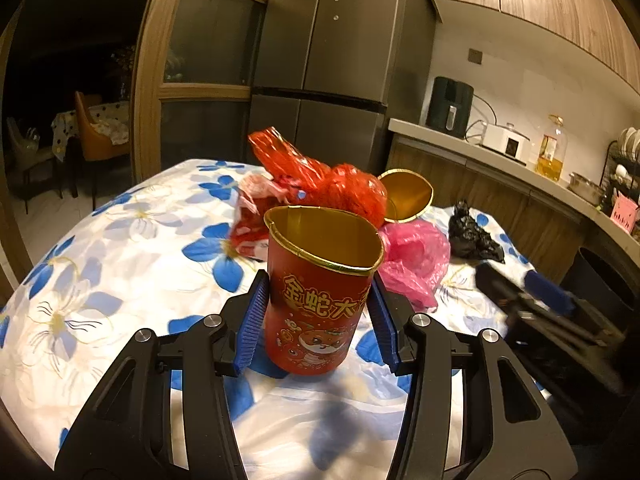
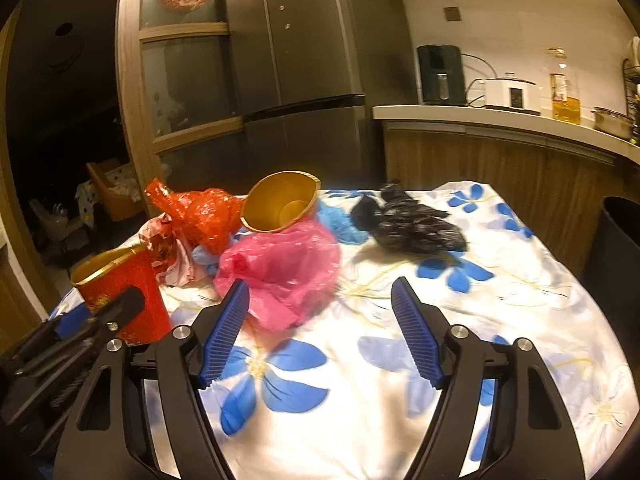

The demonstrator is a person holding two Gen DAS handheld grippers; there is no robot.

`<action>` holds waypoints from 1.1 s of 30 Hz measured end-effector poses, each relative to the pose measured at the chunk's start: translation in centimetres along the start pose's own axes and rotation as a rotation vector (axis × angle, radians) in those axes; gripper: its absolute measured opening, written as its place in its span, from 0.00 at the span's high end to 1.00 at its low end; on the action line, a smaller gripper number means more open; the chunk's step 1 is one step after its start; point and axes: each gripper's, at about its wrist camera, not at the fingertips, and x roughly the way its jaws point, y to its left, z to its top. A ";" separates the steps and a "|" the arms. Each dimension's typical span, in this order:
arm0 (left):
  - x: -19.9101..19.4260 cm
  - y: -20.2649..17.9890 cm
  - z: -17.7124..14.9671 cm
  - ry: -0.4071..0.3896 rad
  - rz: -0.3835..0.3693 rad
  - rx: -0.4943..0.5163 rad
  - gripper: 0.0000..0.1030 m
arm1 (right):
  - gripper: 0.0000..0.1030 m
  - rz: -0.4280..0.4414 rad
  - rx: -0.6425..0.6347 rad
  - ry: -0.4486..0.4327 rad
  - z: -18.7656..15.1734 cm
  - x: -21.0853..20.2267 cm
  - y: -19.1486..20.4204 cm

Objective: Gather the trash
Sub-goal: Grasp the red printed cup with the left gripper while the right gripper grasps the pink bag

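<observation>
My left gripper is shut on a red paper cup with a gold rim and gold lining; both blue pads press its sides, and it stands upright just over the flowered tablecloth. Behind it lie a red plastic bag, a red-and-white wrapper, a pink plastic bag, a second gold-lined cup on its side, and a crumpled black bag. My right gripper is open over the cloth, its left pad beside the pink bag, nothing between its fingers.
A dark bin stands off the table's right edge. Behind runs a counter with an air fryer, a white cooker and an oil bottle. A tall grey fridge rises past the table's far end.
</observation>
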 end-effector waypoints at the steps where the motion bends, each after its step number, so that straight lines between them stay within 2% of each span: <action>1: -0.2 0.2 0.2 -0.004 -0.001 -0.003 0.54 | 0.30 0.008 -0.001 0.000 0.0 0.3 0.2; 4: -0.5 0.8 0.4 -0.014 0.000 -0.007 0.54 | 0.32 0.045 0.004 0.020 0.1 1.6 1.1; 12: -0.7 2.1 0.7 -0.018 0.010 -0.020 0.54 | 0.41 0.078 -0.017 0.099 -0.7 4.4 2.7; 17: -0.6 2.4 0.8 -0.016 0.008 -0.020 0.54 | 0.65 0.094 -0.019 0.134 -0.8 5.2 3.1; 23: -0.7 2.3 0.8 -0.014 0.003 -0.017 0.54 | 0.89 0.114 -0.034 0.119 -0.8 4.7 3.2; 29: -0.9 2.2 0.9 -0.020 0.000 -0.016 0.54 | 0.96 0.130 -0.038 0.089 -0.5 2.9 2.8; 33: -1.4 1.5 1.0 -0.029 -0.007 -0.014 0.54 | 0.97 0.150 -0.036 0.054 -0.1 0.8 2.2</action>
